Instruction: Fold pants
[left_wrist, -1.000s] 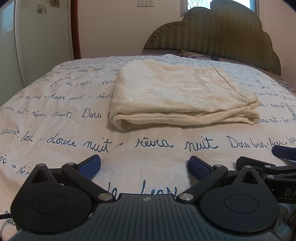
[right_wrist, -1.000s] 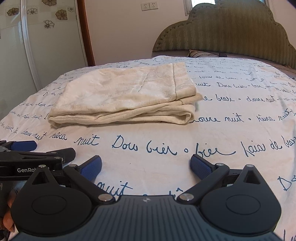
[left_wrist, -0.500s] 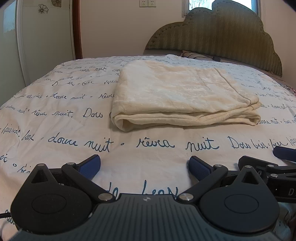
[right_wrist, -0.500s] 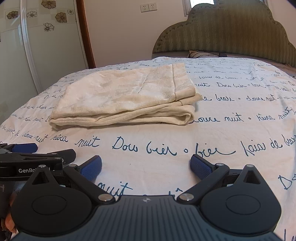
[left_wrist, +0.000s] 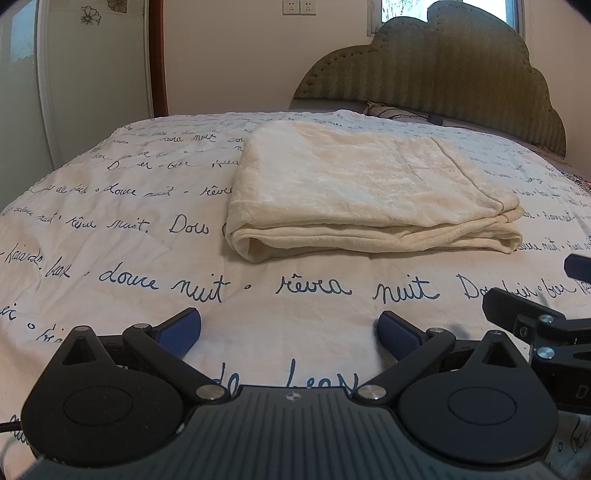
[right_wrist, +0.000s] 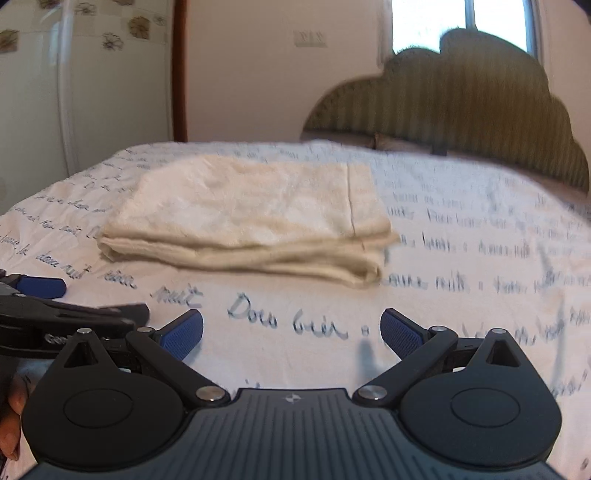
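The cream pants (left_wrist: 369, 195) lie folded into a flat, thick stack on the bed (left_wrist: 129, 258). The bed has a white cover with blue handwriting on it. The pants are out in front of both sets of jaws and nothing touches them.

The left gripper (left_wrist: 288, 330) has its jaws spread wide and holds nothing. Its 2 blue pads (left_wrist: 181, 330) sit low over the cover, with bare bed between them and the pants. The pants lie ahead of these jaws and reach off to their right.

The right gripper (right_wrist: 291, 332) also has its jaws let go and wide apart, with nothing in them. In its view the pants (right_wrist: 251, 218) lie ahead and a bit to the left of the jaws. This view is blurry, so the writing on the cover is hard to read.

The 2 grippers are side by side. Behind the pants stands a green headboard (left_wrist: 443, 74), far from the jaws
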